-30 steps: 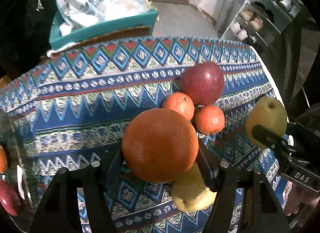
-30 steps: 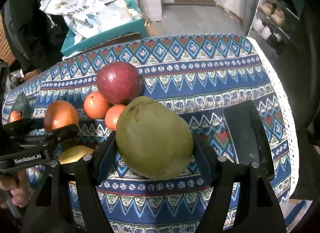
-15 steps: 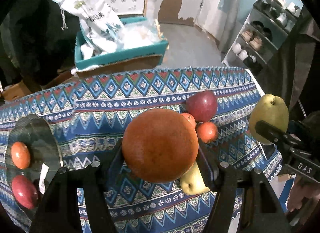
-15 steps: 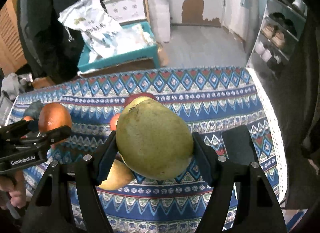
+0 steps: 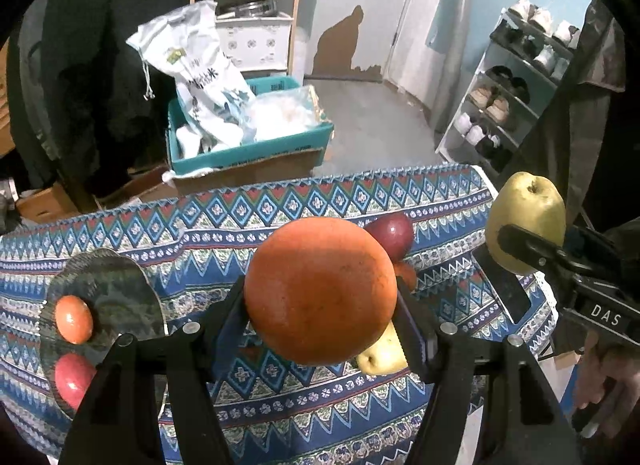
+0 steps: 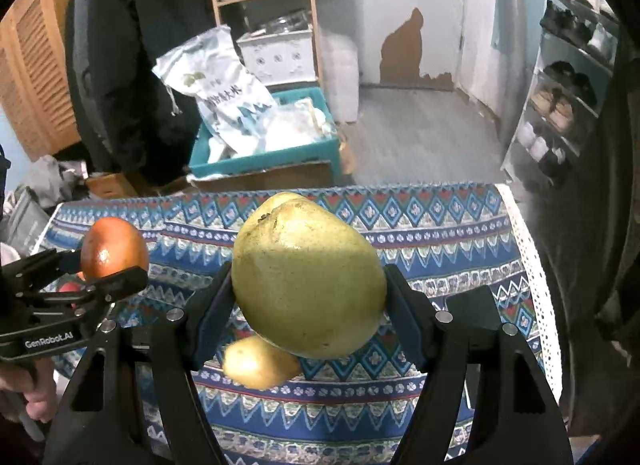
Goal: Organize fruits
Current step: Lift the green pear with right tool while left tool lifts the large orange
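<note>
Both fruits have risen clear of the cloth point(image 5: 280, 225). Left view: my left gripper point(image 5: 320, 301) pinches the orange point(image 5: 320, 291), plate point(image 5: 104, 277) waiting leftward. Right view: my right gripper point(image 6: 308, 297) clamps the pear point(image 6: 306, 279) aloft for carrying.

The patterned tablecloth point(image 5: 280, 209) lies bare across its far edge and most of its middle, giving open passage there. At the table's left end the glass plate point(image 5: 104, 277) takes up room, with a small orange fruit point(image 5: 74, 319) and a red fruit point(image 5: 72, 381) on it. Toward the right end a red apple point(image 5: 394, 231), a tangerine point(image 5: 406, 273) and a yellow pear point(image 5: 382, 353) cluster together as obstacles. A dark flat object point(image 6: 476, 307) lies near the right edge. Past the far edge stand a teal box point(image 5: 248, 153) and a white sack point(image 5: 196, 69), clear of the surface. The right edge runs close to a shoe rack point(image 5: 516, 89).
</note>
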